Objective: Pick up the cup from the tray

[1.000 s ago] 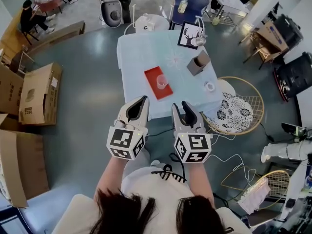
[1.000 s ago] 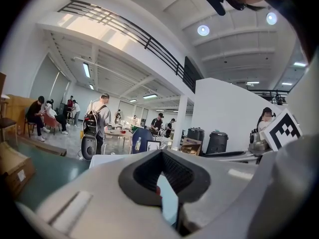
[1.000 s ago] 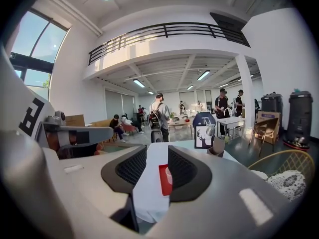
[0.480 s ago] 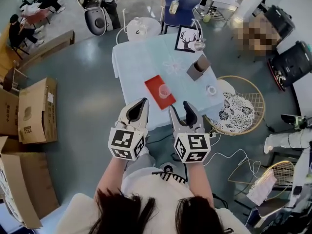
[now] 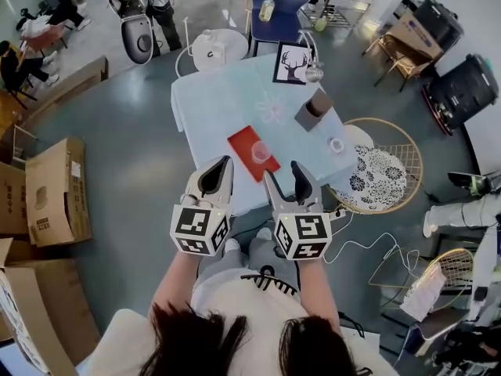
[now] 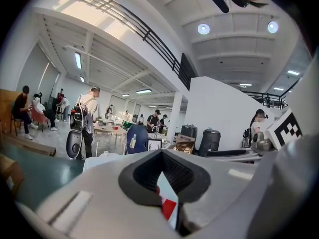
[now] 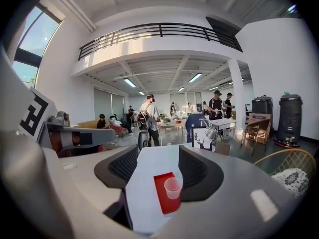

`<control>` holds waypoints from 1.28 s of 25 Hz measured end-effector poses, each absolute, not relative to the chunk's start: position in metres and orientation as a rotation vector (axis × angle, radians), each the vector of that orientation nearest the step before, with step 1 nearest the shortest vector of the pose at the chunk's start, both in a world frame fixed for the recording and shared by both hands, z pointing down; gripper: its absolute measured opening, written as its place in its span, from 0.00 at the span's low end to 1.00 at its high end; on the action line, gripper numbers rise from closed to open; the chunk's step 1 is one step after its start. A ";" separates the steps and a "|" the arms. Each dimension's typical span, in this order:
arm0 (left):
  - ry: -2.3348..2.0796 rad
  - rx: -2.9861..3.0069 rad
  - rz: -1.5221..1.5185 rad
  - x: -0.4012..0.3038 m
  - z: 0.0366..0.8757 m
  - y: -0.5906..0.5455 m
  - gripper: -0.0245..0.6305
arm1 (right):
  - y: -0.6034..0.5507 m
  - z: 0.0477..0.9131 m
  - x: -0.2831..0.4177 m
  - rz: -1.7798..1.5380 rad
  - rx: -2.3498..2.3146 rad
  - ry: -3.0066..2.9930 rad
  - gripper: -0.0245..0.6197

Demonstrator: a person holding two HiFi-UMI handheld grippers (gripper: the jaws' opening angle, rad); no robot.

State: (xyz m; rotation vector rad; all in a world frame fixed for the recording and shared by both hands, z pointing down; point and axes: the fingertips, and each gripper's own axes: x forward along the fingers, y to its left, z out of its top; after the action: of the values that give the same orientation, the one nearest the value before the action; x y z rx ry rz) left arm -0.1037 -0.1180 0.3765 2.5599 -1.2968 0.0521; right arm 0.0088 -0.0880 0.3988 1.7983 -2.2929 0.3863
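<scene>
- Our right gripper (image 5: 283, 172) hangs spread and empty; closing carelessly, we may topple the clear plastic cup (image 5: 261, 152) on the flat red tray (image 5: 241, 141)
- Our left gripper (image 5: 225, 163), clenched on nothing, cannot steady it

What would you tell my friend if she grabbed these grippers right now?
Left gripper: fingers together, empty.
Right gripper: fingers apart, empty, pointed at the cup.
Cup: upright on the red tray on the table, ahead of both grippers.
Done: nothing picked up yet.
Left to do: probably reach forward with the right gripper, close on the cup and lift it.
</scene>
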 end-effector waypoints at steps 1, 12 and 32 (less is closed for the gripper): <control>-1.311 2.560 0.047 -0.105 0.376 -0.120 0.04 | -0.089 0.399 0.009 0.384 1.795 -2.300 0.47; -1.369 2.529 0.084 -0.101 0.389 -0.137 0.04 | -0.109 0.417 0.008 0.359 1.691 -2.359 0.53; -1.388 2.425 0.219 -0.067 0.445 -0.206 0.04 | -0.177 0.504 0.026 0.414 1.494 -2.329 0.59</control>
State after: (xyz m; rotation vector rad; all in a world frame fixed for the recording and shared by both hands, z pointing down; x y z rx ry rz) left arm -0.0674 -0.2058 0.4447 2.4247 -1.3882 0.2188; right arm 0.0262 -0.1767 0.5042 1.4937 -2.3294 0.4143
